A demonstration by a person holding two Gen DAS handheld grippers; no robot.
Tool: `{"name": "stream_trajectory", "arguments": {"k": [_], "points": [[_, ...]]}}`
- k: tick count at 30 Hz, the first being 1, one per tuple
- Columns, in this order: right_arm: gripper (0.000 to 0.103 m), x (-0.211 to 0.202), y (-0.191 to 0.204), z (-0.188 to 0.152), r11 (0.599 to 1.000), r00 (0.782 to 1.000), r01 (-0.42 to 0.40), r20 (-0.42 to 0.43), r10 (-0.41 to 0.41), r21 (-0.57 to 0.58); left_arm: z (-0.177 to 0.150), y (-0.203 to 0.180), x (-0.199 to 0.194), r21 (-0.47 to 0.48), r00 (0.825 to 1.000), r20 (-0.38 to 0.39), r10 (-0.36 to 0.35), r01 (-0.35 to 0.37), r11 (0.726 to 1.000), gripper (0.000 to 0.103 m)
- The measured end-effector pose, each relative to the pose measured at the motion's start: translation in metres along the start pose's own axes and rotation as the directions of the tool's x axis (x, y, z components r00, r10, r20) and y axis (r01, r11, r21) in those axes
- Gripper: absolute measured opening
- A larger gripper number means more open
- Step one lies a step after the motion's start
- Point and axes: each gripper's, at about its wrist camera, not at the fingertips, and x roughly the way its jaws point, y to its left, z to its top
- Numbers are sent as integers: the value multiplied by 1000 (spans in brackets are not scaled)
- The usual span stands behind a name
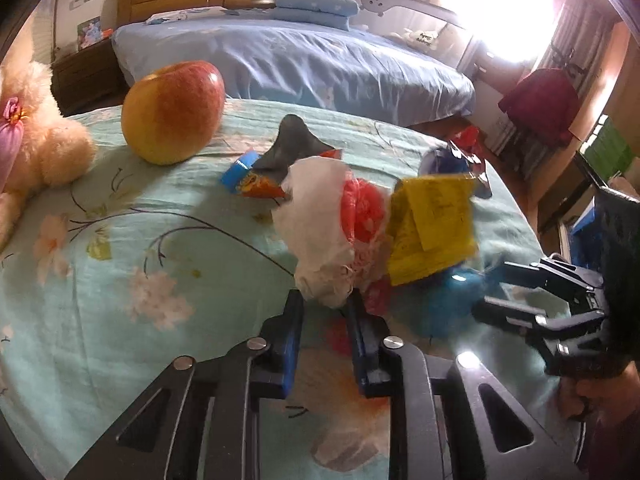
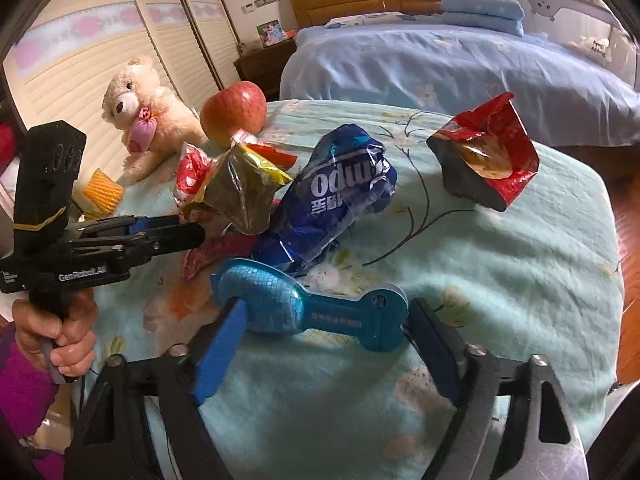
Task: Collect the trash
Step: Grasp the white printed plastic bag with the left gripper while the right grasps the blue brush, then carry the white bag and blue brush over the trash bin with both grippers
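Left hand-held gripper (image 1: 324, 300) clamped on a wad of wrappers (image 1: 320, 232). Right hand-held gripper (image 2: 324, 324) apart, straddling the blue blister pack (image 2: 304, 304) just below the blue bag (image 2: 336, 200). Risk: pack's wide card may skid or twist out as the fingers close.

window glare (image 1: 500, 12) — fisheye-warped edges

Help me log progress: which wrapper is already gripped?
The yellow wrapper, bunched with white tissue in the left hand-held gripper; blue and red wrappers lie loose.
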Motion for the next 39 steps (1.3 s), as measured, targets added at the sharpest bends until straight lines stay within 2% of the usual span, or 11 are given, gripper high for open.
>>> {"name": "stream_trajectory", "arguments": {"k": [2, 3, 4, 12, 20, 32, 37, 39], "points": [[40, -1, 1, -3, 1000, 1000, -4, -10, 4, 6, -3, -2, -1, 5, 1000, 4, 10, -10, 1000, 14], [15, -1, 2, -5, 1000, 1000, -8, -22, 8, 12, -5, -3, -2, 4, 1000, 7, 8, -8, 1000, 12], [11, -2, 2, -8, 1000, 1000, -8, -23, 8, 16, -7, -4, -5, 1, 1000, 14, 13, -13, 1000, 2], [3, -24, 20, -33, 999, 1000, -15, 3, 15, 41, -30, -7, -30, -31, 999, 47, -3, 4, 1000, 2], [2, -49, 32, -59, 994, 998, 14, 59, -20, 111, -59, -19, -55, -22, 997, 43, -56, 57, 998, 1], [2, -91, 31, -96, 972, 984, 93, 128, -123, 216, -78, -58, -69, 43, 991, 19, -134, 134, 990, 1], [2, -107, 23, -111, 956, 975, 128, 144, -170, 264, -82, -82, -67, 85, 987, -2, -158, 157, 984, 1], [2, -113, 22, -116, 947, 967, 165, 143, -211, 277, -83, -90, -65, 98, 986, -9, -167, 167, 981, 1]]}}
